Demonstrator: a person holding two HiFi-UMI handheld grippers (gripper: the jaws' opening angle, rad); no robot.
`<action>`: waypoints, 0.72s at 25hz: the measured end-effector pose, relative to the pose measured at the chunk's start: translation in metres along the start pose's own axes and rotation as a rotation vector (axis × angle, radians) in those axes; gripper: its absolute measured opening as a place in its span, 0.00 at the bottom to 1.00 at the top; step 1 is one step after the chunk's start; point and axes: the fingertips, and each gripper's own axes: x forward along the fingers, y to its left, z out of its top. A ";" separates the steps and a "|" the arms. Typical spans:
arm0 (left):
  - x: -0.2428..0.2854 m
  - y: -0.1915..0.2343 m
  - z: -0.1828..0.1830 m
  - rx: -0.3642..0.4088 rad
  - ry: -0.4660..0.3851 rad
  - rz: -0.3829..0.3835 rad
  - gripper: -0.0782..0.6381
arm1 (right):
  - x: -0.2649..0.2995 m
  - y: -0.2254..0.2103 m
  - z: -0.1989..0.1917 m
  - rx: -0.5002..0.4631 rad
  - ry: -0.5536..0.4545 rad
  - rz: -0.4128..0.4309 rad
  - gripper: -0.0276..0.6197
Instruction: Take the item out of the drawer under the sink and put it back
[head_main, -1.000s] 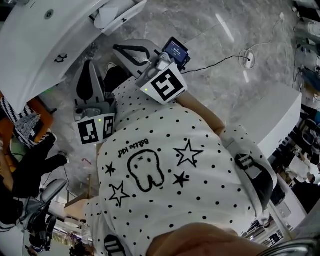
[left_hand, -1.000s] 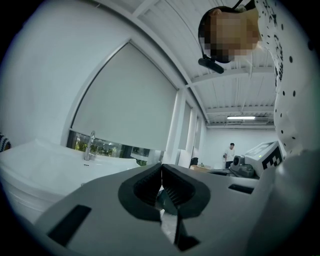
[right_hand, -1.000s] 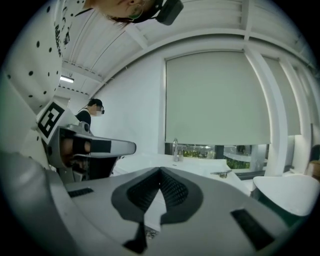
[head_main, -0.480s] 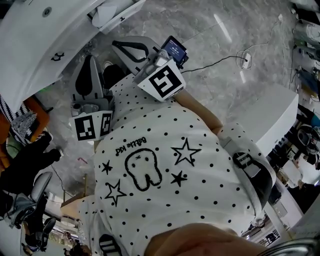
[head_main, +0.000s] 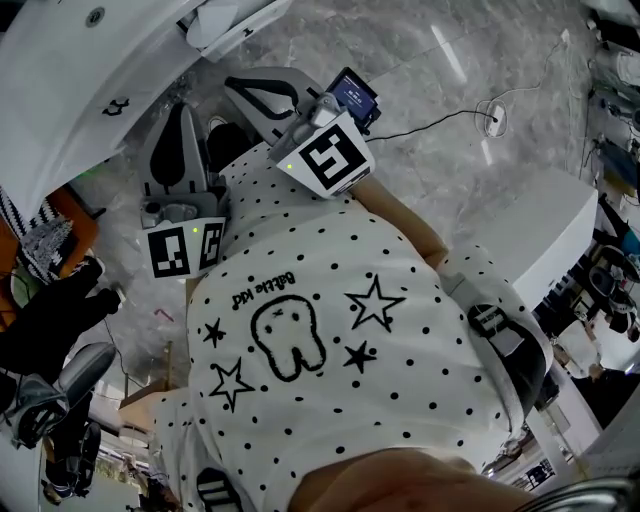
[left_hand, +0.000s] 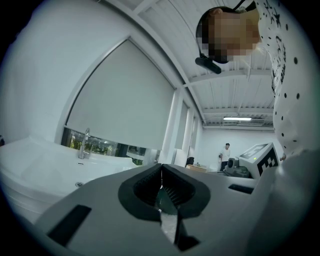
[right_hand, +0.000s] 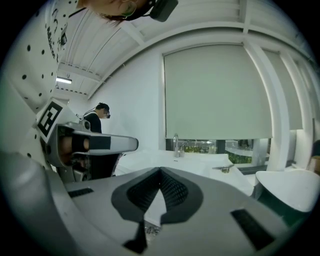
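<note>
Left gripper (left_hand: 161, 169) and right gripper (right_hand: 160, 172): fingers clenched, empty, level with the sink (right_hand: 200, 161). Drawer and item are out of view. Risk: clenched fingers would likely slip off the drawer front.

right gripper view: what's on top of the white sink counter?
A chrome faucet stands on the sink counter, with a small metal fitting to its right. The counter's near part is covered by the shut jaws of the right gripper.
</note>
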 end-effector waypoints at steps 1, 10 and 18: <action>-0.001 0.001 -0.001 -0.005 0.002 0.006 0.12 | 0.000 0.000 0.000 0.003 0.000 0.000 0.06; -0.004 0.003 -0.002 -0.009 0.008 0.021 0.12 | 0.002 0.002 0.000 0.016 -0.005 0.011 0.06; -0.004 0.004 -0.003 -0.012 0.011 0.023 0.12 | 0.002 0.001 -0.002 0.017 0.001 0.014 0.06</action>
